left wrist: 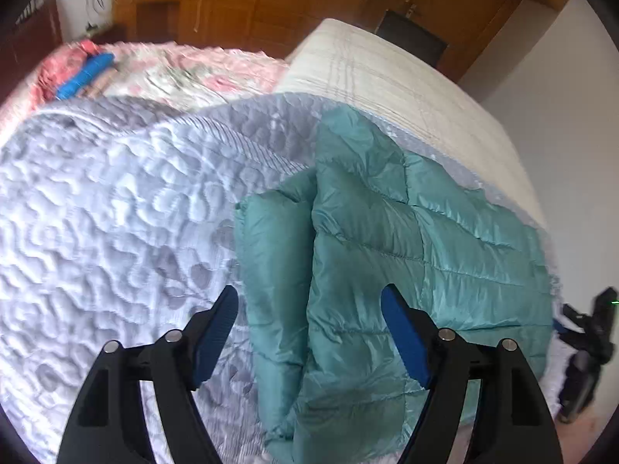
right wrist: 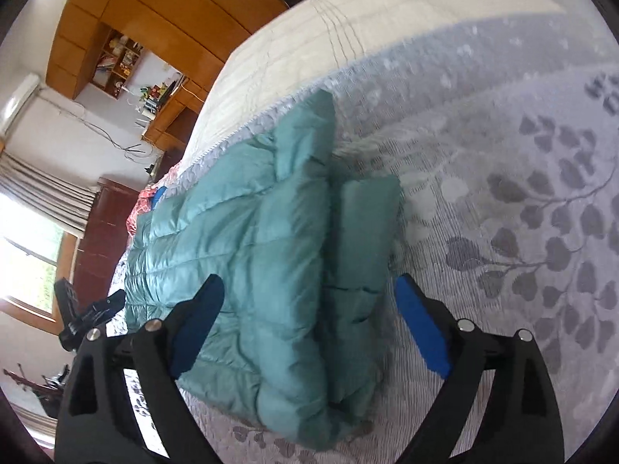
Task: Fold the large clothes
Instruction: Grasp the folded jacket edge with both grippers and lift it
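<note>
While spread wide over the bed point(left wrist: 96, 212) — left tool point(left wrist: 309, 332) and right tool point(right wrist: 309, 323), empty, above folded teal jacket point(left wrist: 387, 251) toward twelve o'clock.

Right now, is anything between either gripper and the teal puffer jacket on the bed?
Nothing visible. The teal puffer jacket lies bare on the grey quilt, directly ahead of the open left gripper and right gripper.

The jacket point(left wrist: 387, 239) lies folded on the quilt point(left wrist: 116, 212) that covers the bed, right of centre in the left wrist view. Behind the quilt, toward the upper frame, lie a patterned blanket point(left wrist: 185, 73) and the bare mattress point(left wrist: 387, 77); cabinets point(left wrist: 271, 0) stand beyond.
</note>
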`<state>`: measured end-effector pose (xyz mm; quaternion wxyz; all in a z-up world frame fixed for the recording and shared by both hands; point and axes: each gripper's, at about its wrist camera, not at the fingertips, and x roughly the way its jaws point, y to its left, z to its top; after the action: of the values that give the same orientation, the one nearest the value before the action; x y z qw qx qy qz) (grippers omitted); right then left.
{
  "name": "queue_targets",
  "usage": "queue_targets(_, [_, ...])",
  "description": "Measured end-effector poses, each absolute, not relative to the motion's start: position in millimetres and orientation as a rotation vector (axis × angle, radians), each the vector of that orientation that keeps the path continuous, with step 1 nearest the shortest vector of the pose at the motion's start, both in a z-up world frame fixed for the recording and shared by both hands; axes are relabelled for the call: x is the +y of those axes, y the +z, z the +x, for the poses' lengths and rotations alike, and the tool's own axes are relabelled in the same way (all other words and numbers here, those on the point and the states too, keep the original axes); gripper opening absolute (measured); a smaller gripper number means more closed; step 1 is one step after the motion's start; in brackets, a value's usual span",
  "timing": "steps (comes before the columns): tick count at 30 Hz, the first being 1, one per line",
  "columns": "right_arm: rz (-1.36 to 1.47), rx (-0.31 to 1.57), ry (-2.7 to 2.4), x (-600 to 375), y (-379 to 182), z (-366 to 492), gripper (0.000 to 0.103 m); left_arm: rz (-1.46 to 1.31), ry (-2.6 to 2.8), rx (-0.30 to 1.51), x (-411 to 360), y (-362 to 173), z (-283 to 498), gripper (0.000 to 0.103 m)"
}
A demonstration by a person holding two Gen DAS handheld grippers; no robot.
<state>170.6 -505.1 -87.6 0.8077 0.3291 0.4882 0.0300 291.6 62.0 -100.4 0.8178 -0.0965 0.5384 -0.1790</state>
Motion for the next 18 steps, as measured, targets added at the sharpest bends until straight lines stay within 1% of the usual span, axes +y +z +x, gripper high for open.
queue_targets(5, [0.796,1.075,0.109,-516.5,-113.7,181.4,0.091,-0.276,-0.405,1.184,66.1,-124.8,310.1,0.081])
queue_targets(12, [0.879,1.089,0.172,-520.4,-133.7,185.3,0.091,-0.383,-0.474,1.243,66.8,-157.8,331.3,0.090])
queue_targets(17, [0.901,1.087,0.203,-513.5,-140.8,198.7,0.092,-0.462,-0.560,1.275,55.5,-175.7,339.4,0.090])
queue_targets(18, [0.910,1.083,0.210,-513.6,-142.1,201.5,0.089,-0.458,-0.577,1.275,51.0,-175.8,339.4,0.087])
